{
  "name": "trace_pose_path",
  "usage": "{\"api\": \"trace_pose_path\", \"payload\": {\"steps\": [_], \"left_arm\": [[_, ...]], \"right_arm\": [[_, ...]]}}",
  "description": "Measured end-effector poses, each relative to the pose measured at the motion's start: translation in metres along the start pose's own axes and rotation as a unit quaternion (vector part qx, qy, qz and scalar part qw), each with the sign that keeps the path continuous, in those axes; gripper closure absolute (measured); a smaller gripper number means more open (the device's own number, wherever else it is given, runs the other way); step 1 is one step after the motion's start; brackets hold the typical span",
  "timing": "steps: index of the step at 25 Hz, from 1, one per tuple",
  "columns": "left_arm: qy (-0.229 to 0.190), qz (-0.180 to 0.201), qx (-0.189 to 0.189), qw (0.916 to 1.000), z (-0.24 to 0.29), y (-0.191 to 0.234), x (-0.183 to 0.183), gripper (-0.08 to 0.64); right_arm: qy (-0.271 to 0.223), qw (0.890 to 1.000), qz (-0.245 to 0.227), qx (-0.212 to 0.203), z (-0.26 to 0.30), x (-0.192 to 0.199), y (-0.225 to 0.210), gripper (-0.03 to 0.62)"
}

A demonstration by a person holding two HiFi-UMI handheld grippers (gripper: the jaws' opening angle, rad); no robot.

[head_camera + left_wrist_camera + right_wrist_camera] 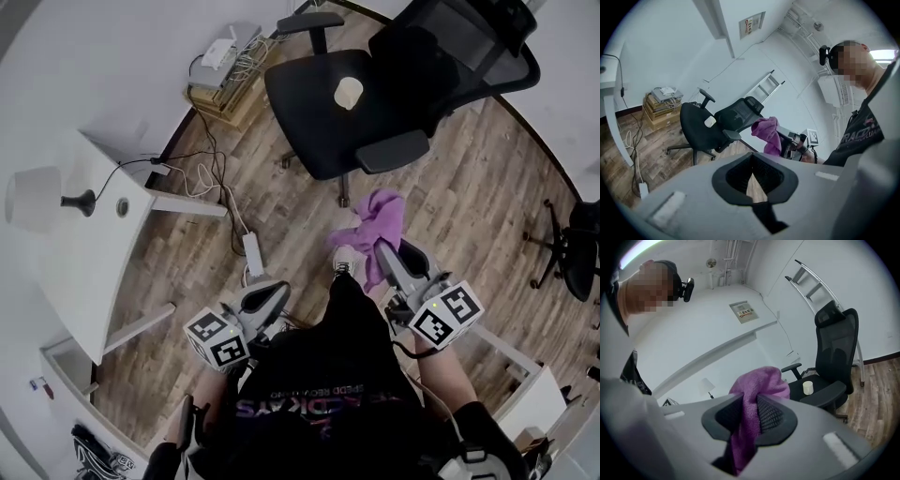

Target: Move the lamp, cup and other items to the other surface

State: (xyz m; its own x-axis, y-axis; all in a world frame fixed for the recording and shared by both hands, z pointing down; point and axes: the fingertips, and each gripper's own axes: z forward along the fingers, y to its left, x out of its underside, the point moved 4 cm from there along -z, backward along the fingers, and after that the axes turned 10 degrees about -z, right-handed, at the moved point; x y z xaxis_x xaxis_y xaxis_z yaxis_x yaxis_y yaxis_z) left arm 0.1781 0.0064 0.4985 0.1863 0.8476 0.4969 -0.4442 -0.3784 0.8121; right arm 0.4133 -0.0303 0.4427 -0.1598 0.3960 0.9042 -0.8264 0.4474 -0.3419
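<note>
My right gripper is shut on a purple cloth, which bunches out past the jaws and hangs below them. My left gripper is held beside it at the left, its jaws closed together with nothing between them. A cream cup stands upright on the seat of a black office chair ahead of both grippers, well out of reach. A white-shaded lamp stands on the white table at the far left. The right gripper view shows the cup and the lamp small and far off.
A cardboard box with network gear and cables sits against the wall. A power strip and cords lie on the wooden floor near the table leg. A second black chair stands at the right. A white surface is at lower right.
</note>
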Motion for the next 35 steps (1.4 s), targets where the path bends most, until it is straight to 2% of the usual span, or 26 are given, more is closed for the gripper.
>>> {"api": "trace_pose_path", "payload": {"steps": [4, 8, 16, 22, 26, 31, 35], "left_arm": [[0.007, 0.010, -0.007, 0.9999, 0.047, -0.024, -0.014, 0.560], [0.002, 0.024, -0.013, 0.9996, 0.074, -0.041, -0.026, 0.560], [0.002, 0.016, -0.010, 0.9998, 0.090, -0.037, -0.036, 0.560], [0.005, 0.028, 0.025, 0.9993, 0.088, -0.018, -0.061, 0.560], [-0.013, 0.041, 0.040, 0.9983, 0.076, -0.012, -0.097, 0.560], [-0.037, 0.031, 0.059, 0.9971, 0.064, 0.008, -0.117, 0.560], [-0.060, 0.015, 0.051, 0.9968, 0.041, 0.031, -0.125, 0.560]], "right_arm": [[0.010, 1.000, 0.008, -0.027, 0.001, -0.015, -0.041, 0.520], [0.019, 0.999, 0.010, -0.047, -0.001, -0.025, -0.063, 0.519], [0.021, 0.999, 0.013, -0.031, 0.003, -0.032, -0.086, 0.520], [0.020, 1.000, 0.005, 0.002, 0.019, -0.038, -0.080, 0.519], [0.007, 1.000, 0.002, 0.019, 0.037, -0.061, -0.072, 0.519], [0.002, 1.000, -0.027, 0.014, 0.081, -0.092, -0.062, 0.519], [0.010, 0.999, -0.043, 0.007, 0.114, -0.102, -0.052, 0.518]]}}
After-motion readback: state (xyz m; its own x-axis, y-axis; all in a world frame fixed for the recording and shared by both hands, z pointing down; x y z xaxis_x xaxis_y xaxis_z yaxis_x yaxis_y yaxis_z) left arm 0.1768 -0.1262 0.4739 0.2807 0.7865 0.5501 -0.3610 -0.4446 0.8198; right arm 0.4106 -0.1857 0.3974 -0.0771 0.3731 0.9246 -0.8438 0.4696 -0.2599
